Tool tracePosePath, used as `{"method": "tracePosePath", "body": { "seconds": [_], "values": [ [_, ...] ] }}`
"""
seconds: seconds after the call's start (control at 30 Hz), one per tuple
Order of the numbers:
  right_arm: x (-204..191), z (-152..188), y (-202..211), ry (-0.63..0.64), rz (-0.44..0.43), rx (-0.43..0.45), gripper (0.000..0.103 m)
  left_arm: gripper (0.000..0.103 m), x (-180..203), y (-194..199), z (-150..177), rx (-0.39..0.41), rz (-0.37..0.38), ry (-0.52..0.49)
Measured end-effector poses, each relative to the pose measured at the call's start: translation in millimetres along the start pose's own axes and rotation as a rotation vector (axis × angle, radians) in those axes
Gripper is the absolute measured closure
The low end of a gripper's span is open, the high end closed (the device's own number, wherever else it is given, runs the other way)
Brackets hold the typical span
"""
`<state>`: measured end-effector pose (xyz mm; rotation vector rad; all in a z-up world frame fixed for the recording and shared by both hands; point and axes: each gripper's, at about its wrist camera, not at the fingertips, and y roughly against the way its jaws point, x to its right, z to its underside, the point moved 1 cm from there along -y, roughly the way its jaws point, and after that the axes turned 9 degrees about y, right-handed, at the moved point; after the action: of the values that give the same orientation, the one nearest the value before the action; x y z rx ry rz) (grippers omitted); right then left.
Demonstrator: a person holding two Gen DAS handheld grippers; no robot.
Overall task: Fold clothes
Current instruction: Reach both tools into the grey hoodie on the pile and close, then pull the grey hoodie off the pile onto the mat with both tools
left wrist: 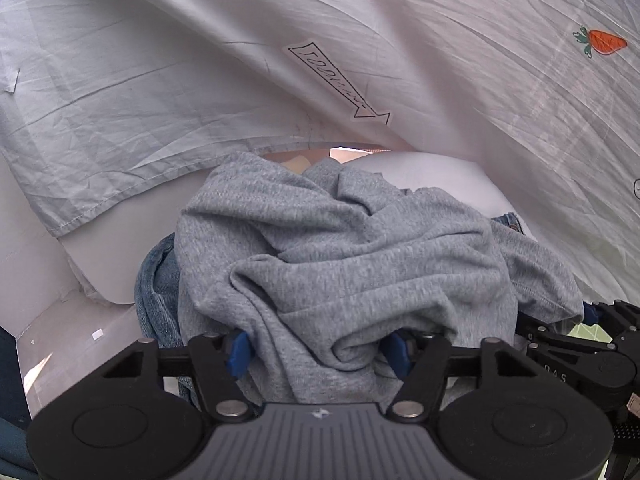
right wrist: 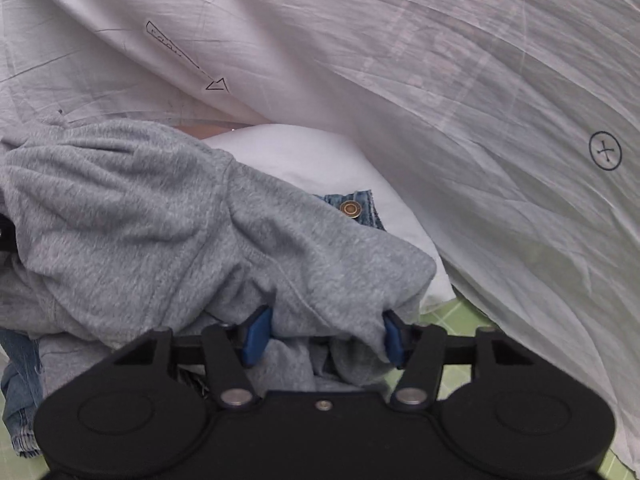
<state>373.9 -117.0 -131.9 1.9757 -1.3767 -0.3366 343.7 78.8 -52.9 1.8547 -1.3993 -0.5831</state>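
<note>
Grey jersey fills the middle of both views: a crumpled grey sweatshirt (left wrist: 340, 248) heaped over a pair of blue jeans (left wrist: 158, 292), whose denim edge and brass button (right wrist: 351, 208) poke out behind the pile in your right camera. Your left gripper (left wrist: 320, 354) has its blue fingers (left wrist: 239, 354) spread wide with a thick fold of the sweatshirt bunched between them, touching both pads, though you cannot tell whether they are actually squeezing it. Your right gripper (right wrist: 324, 336) looks much the same, its fingers (right wrist: 256, 334) well apart with grey cloth draped over and between them; again the grip itself cannot be judged. From the left camera, the right gripper shows at the far right edge, just beside the pile. The clothes rest on a white board (left wrist: 440, 176), and a green checked mat (right wrist: 460, 312) shows beneath on the right. Behind everything hangs a wrinkled white sheet (left wrist: 440, 40) printed with a carrot (left wrist: 604, 42), a hand-drawn arrow (left wrist: 340, 82) and a circled cross (right wrist: 605, 150).
</note>
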Motion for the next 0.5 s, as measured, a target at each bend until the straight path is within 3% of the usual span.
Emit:
{"method": "tracePosePath", "body": {
  "seconds": [0.03, 0.1, 0.33, 0.5],
  "values": [
    [-1, 2, 4, -0.001, 0.005, 0.017, 0.068, 0.064, 3, 3, 2, 0.018, -0.001, 0.006],
    [-1, 6, 16, 0.01, 0.02, 0.052, 0.083, 0.071, 9, 10, 5, 0.047, 0.0, 0.014],
    [16, 17, 97, 0.027, 0.135, 0.198, 0.087, 0.079, 29, 69, 11, 0.148, 0.053, 0.005],
    [41, 47, 169, -0.024, 0.248, 0.236, 0.087, 0.08, 56, 125, 47, 0.16, 0.167, -0.044]
  ]
}}
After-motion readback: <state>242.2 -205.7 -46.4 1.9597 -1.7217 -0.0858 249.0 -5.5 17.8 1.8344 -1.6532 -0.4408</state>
